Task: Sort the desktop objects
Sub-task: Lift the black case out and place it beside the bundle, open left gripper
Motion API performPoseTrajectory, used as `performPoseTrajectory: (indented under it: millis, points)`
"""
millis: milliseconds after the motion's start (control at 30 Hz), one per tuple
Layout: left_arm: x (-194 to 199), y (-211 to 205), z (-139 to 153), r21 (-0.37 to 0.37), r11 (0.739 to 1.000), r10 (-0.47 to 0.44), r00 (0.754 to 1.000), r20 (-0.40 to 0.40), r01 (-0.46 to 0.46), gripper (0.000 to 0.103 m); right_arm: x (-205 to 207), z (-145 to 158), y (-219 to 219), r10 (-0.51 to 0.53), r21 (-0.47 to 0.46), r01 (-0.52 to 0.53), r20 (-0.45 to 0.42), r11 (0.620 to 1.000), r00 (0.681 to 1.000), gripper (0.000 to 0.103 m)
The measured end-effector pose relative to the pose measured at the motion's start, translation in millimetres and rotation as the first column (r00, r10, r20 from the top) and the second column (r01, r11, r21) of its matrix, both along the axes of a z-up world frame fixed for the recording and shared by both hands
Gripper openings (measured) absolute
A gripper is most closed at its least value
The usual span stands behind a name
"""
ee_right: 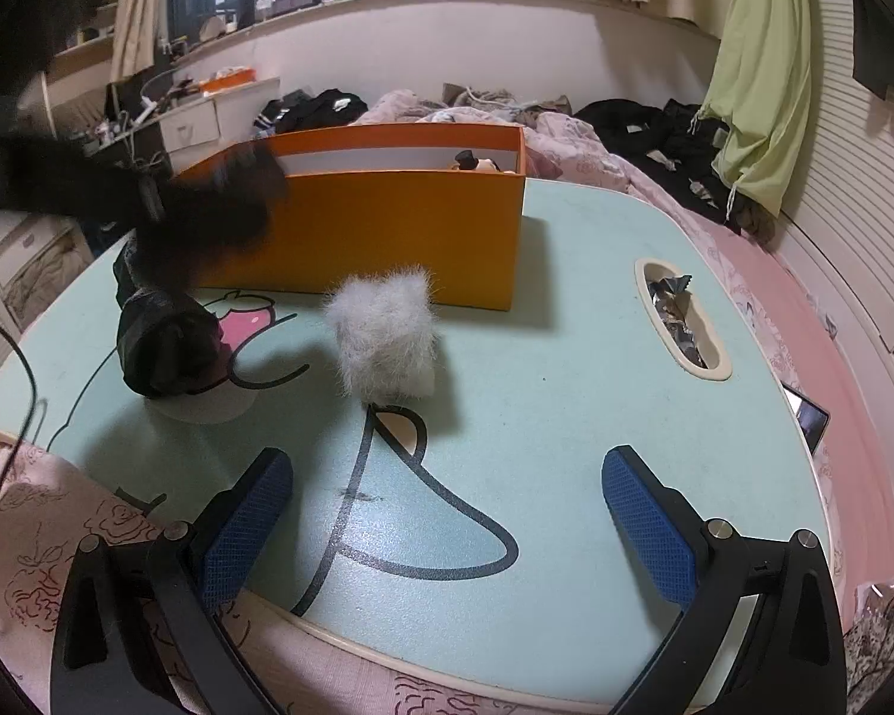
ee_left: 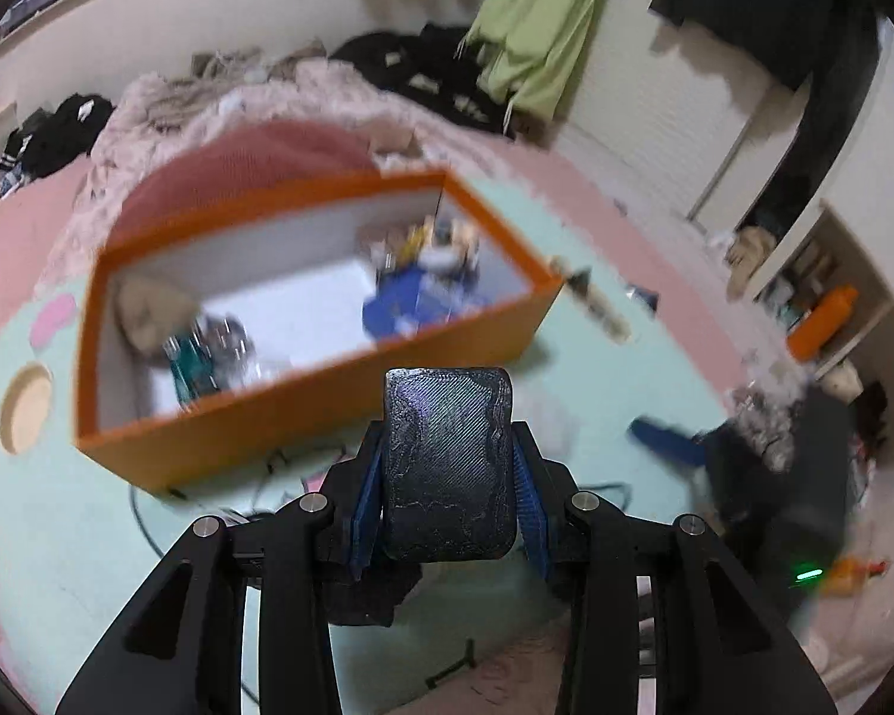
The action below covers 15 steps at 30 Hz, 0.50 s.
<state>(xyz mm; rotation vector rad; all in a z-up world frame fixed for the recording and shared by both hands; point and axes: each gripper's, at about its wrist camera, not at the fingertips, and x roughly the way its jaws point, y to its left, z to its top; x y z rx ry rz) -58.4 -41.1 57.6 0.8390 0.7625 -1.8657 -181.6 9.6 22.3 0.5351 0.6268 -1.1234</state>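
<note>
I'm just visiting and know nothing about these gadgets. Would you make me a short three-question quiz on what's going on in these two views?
1. True or false: the right gripper is shut on the white furry block.
2. What is clamped in the left gripper? A) a dark rounded block B) a green shirt C) a foil wrapper
3. What colour is the open box on the table?

Key
1. False: its jaws stand wide apart with nothing between them; the furry block sits apart on the table.
2. A: the dark rounded block is pressed between the blue pads.
3. Orange, with a white inside.
</note>
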Motion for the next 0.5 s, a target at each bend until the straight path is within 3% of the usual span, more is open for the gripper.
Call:
performPoseTrajectory:
  millis: [133, 300, 367, 433, 500]
  points:
    - [-3, 1, -17, 0.001, 1.0, 0.028, 0.999, 0.024, -0.028, 0.041, 0, 0, 0, 0.0, 0.0, 0.0, 0.0, 1.0, 1.0, 0.103]
    - [11, 23, 7, -0.122, 0.989, 0.079, 0.997, -0.005, -0.079, 0.061, 0, -1, 0, 0.0, 0.0, 0.0, 0.0, 1.0, 1.0, 0.103]
    - [21, 40, 20, -0.162, 0.982, 0.093, 0.995, -0.034, -0.097, 0.076, 0, -1, -1, 0.0, 0.001, 0.0, -0.001, 1.0, 1.0, 0.103]
    - [28, 58, 25, -0.199, 0.974, 0.108, 0.994, -0.024, -0.111, 0.083, 0, -1, -1, 0.0, 0.001, 0.0, -0.001, 1.0, 1.0, 0.103]
    - [34, 74, 21, -0.215, 0.968, 0.136, 0.99, 0.035, -0.126, 0.083, 0, -1, -1, 0.0, 0.001, 0.0, -0.001, 1.0, 1.0, 0.103]
